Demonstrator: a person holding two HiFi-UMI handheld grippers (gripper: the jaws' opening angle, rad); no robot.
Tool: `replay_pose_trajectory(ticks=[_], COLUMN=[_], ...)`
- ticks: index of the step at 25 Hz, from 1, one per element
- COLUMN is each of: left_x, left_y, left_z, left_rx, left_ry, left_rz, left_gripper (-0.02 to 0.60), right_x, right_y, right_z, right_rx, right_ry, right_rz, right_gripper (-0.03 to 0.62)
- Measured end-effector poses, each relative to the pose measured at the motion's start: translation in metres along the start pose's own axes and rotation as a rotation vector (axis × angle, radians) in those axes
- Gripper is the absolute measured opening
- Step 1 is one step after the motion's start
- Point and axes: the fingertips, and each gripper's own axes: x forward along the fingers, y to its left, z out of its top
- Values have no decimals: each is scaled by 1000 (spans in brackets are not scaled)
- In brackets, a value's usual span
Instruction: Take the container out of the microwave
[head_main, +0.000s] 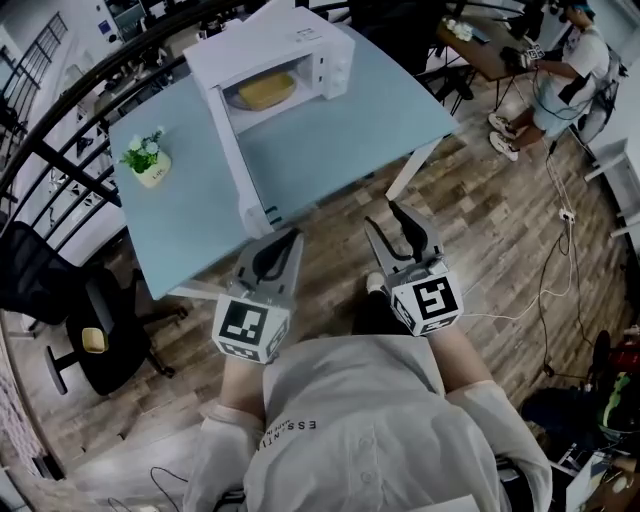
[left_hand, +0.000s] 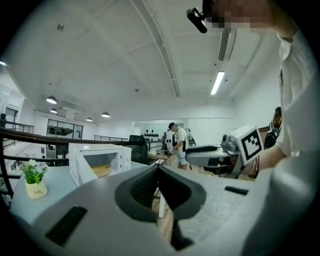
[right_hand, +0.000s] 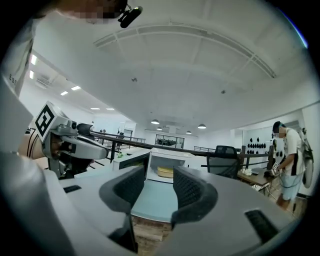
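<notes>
Container (head_main: 265, 92), yellow and shallow, is observed lying inside the cavity of the white microwave (head_main: 300, 45), untouched by either gripper. The microwave door (head_main: 240, 170) is found swung fully open, projecting toward the near edge of the table. The microwave is set at the far end of a pale blue table (head_main: 350, 130), and a small potted plant (head_main: 148, 160) is noted near the table's left edge, well apart from the microwave. Both grippers are held short of the table, above the wooden floor (head_main: 480, 220), pointing toward the microwave. The left gripper (head_main: 293, 236) is positioned just before the end of the open door; its jaws are seen brought together, with nothing between them. The right gripper (head_main: 380, 213) is held beside it, clear of the table edge; its jaws are spread wide and nothing is gripped, only the table and microwave being visible through the gap. A black chair (head_main: 100, 330) is recorded on the floor to the left, and a person (head_main: 560, 70) is seen at a separate desk at the upper right.
</notes>
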Motion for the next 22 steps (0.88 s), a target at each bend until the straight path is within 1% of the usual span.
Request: replay_pose_trajectory(ticks=[4, 6, 8, 12, 17, 22], left_x=[23, 41, 61, 107, 162, 209], left_y=[3, 2, 5, 23, 46, 64], left_z=[-6, -9, -10, 0, 17, 22], left_rx=[11, 23, 32, 16, -15, -43], left_ry=[12, 21, 35, 54, 53, 62], left_rz=[16, 16, 33, 130, 260, 375], left_gripper=[-6, -6, -6, -6, -6, -6], right_x=[27, 40, 58, 102, 147, 187], right_y=[-16, -27, -42, -80, -129, -170], right_z=[-9, -13, -17, -18, -21, -27], right_rx=[14, 15, 19, 27, 26, 2], right_ry=[-10, -17, -23, -24, -7, 0], right_rz=[55, 81, 123, 232, 356, 466], right_gripper=[173, 173, 173, 173, 173, 173])
